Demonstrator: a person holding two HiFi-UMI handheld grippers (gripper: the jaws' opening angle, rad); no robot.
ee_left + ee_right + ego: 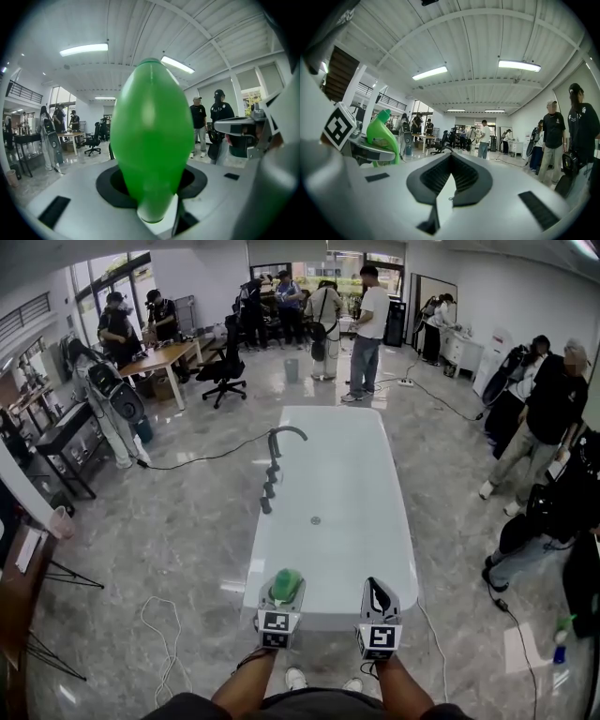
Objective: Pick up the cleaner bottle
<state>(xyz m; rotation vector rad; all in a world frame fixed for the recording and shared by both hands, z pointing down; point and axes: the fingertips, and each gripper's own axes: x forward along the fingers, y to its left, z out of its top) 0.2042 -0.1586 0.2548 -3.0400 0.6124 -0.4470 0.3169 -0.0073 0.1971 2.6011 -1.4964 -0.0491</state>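
1. The left gripper (281, 604) is clamped on the green cleaner bottle (287, 584). In the left gripper view the bottle fills the space between the 2 jaws.
2. The bottle's long axis stands upright. In the right gripper view its cap points to 12 o'clock.
3. The bottle is held in the air at the near end of the white bathtub (339, 465), at 6 o'clock in the head view.
4. The right gripper (378, 604) is near, at the bottle's 3 o'clock. Its jaws are together on nothing, and the bottle lies at its 10 o'clock.
5. The pick-up looks done, and the left hand alone carries it.
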